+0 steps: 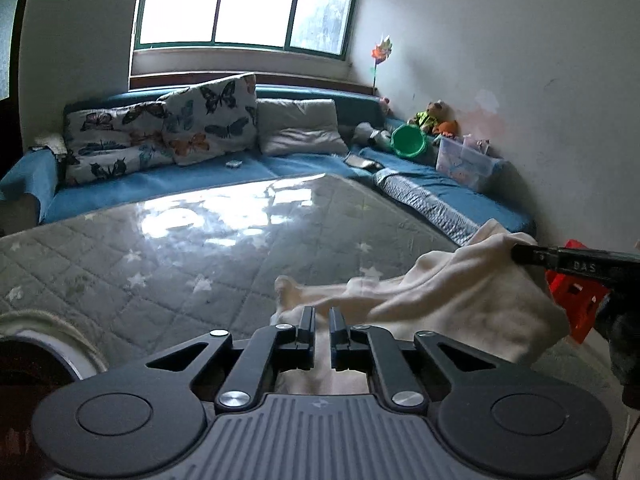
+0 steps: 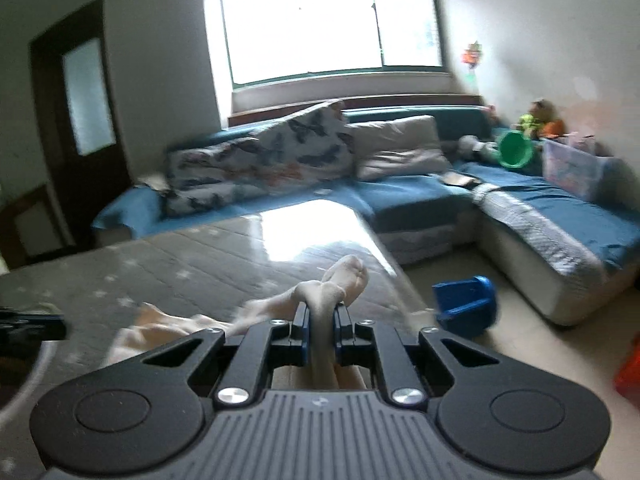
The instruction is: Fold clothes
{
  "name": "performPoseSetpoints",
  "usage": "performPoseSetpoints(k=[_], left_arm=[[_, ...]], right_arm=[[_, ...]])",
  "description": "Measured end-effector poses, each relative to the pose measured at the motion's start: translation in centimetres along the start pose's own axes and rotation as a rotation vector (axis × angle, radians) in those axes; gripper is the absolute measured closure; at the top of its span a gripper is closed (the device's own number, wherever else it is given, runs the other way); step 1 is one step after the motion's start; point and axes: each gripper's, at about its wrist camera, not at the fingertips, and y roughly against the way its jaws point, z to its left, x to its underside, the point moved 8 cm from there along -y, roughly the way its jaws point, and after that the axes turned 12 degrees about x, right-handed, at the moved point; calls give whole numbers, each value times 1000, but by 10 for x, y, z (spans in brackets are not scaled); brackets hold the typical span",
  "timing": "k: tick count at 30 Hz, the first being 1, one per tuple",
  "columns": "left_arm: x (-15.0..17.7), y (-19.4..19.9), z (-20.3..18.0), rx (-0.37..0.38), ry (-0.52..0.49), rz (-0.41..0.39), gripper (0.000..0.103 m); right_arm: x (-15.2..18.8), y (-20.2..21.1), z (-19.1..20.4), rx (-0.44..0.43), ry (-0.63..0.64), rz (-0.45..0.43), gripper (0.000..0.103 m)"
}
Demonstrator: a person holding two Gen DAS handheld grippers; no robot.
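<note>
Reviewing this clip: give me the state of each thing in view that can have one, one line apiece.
Left gripper: shut on the cream garment.
Right gripper: shut on the cream garment.
Cream garment: bunched, lifted off the table between both grippers.
Green bucket: tipped on its side on the sofa.
Dark door: closed.

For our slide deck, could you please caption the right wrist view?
Right gripper shut on a bunched cream fabric garment above the grey star-quilted mattress.
</note>
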Motion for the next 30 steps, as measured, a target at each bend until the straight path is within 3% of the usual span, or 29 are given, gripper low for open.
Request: performPoseSetpoints(k=[6, 9, 12, 16, 22, 30], left_arm=[[16, 4, 8, -52, 11, 38, 70], [24, 11, 12, -77, 17, 45, 56], [32, 21, 18, -109, 15, 48, 51], [41, 41, 26, -150, 22, 35, 43], [52, 76, 45, -246, 27, 13, 32], [80, 129, 104, -457, 77, 5, 16]], right_arm=[[8, -3, 1, 58, 45, 17, 83], [6, 2, 8, 45, 55, 13, 75], [7, 9, 21, 18, 79, 7, 69], [9, 25, 53, -67, 98, -1, 62], [20, 46, 127, -226, 166, 2, 61], [47, 60, 239, -416, 284, 44, 59]])
